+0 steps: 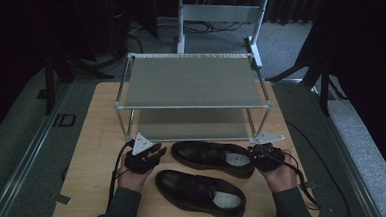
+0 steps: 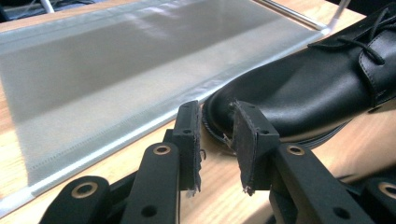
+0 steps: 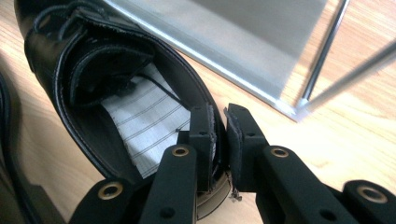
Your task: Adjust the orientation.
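My right gripper (image 3: 219, 114) is pinching the heel rim of the far glossy black leather lace-up shoe (image 3: 116, 93) on the wooden table (image 3: 355, 135) — my left gripper (image 2: 215, 123) is hovering slightly open, empty, at its toe

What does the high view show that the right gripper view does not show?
High view: both black shoes lie side by side on the wooden table, the near shoe in front, and the rack's upper shelf is seen from above. The left gripper sits by the far shoe's toe.

Right gripper view: the striped pale insole inside the far shoe, and the right gripper with one jaw inside the heel rim and one outside, shut on it.

Both: the far shoe, the right gripper at its heel, the rack's lower shelf and the table.
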Demonstrator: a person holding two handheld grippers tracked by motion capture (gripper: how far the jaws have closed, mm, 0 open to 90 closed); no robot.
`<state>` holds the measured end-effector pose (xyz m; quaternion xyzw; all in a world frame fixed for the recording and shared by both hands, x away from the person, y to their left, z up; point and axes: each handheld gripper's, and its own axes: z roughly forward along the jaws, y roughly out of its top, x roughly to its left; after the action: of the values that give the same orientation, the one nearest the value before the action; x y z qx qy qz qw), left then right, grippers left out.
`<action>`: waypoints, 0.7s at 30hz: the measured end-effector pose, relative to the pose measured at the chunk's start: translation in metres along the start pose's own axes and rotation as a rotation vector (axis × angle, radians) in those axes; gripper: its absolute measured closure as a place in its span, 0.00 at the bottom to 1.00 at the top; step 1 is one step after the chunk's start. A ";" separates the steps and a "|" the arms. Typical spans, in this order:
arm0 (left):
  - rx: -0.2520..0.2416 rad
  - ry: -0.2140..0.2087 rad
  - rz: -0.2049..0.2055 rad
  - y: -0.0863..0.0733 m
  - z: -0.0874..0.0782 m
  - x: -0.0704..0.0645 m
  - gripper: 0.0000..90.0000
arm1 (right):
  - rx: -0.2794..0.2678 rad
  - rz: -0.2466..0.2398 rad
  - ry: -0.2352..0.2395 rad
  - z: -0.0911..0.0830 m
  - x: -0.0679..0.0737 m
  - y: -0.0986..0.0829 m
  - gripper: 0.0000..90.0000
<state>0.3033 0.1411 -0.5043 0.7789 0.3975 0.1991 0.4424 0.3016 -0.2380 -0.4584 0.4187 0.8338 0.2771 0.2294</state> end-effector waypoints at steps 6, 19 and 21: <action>0.010 -0.040 0.005 -0.001 -0.009 -0.007 0.78 | 0.013 0.043 0.021 -0.007 -0.006 -0.017 0.89; 0.057 -0.064 -0.015 -0.020 -0.037 -0.010 0.74 | -0.053 0.059 0.055 -0.014 -0.010 -0.024 0.80; 0.057 -0.074 -0.022 -0.024 -0.040 -0.012 0.74 | -0.078 0.053 0.057 -0.019 -0.009 -0.023 0.79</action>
<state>0.2590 0.1603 -0.5031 0.7936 0.3948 0.1539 0.4366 0.2821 -0.2614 -0.4582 0.4231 0.8173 0.3272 0.2142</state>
